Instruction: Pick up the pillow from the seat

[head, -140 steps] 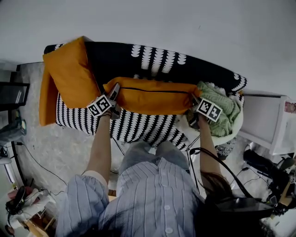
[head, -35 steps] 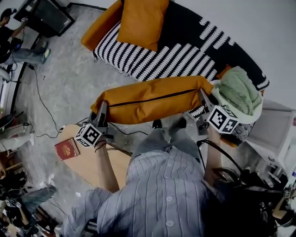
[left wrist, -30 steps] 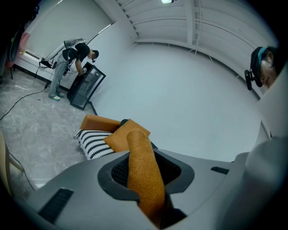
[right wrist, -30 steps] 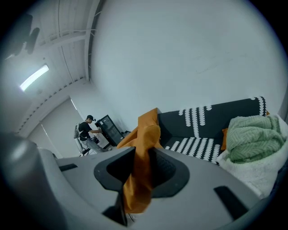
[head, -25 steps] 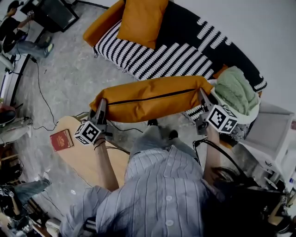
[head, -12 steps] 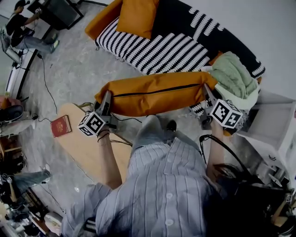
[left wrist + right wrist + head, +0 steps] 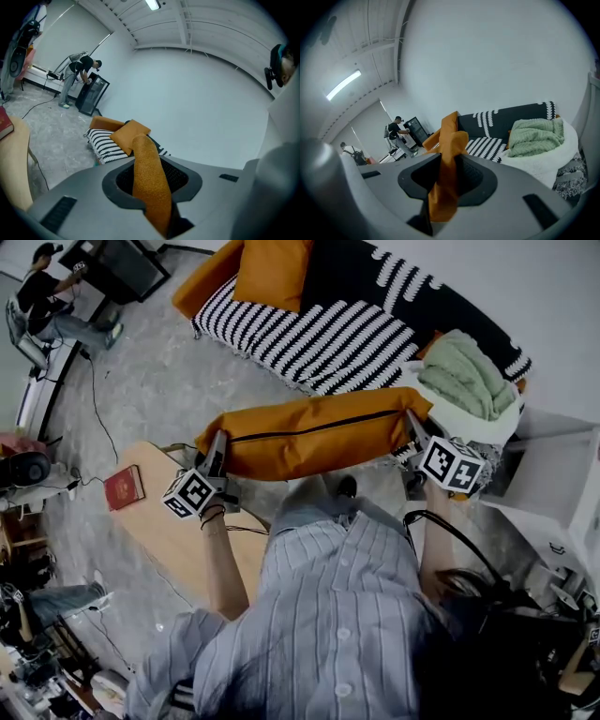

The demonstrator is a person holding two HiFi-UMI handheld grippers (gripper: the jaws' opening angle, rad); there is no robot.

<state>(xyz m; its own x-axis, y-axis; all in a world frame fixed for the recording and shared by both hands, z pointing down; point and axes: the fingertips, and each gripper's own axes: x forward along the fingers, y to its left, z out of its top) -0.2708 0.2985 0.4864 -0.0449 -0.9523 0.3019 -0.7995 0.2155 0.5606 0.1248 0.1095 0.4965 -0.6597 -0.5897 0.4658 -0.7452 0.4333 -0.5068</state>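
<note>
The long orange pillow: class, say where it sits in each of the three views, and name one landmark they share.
Head view: the pillow spans the middle, between left gripper and right gripper.
Left gripper view: pillow bottom centre, clamped in the jaws.
Right gripper view: pillow bottom centre, clamped likewise.
Shared landmark: the striped sofa.

both arms reach forward, spread wide. the left gripper (image 7: 218,441) is clamped on one end of the pillow (image 7: 309,432), the right gripper (image 7: 412,426) on the other end, fabric pinched between each pair of fingers (image 7: 216,456). both point slightly down, marker cubes up.
</note>
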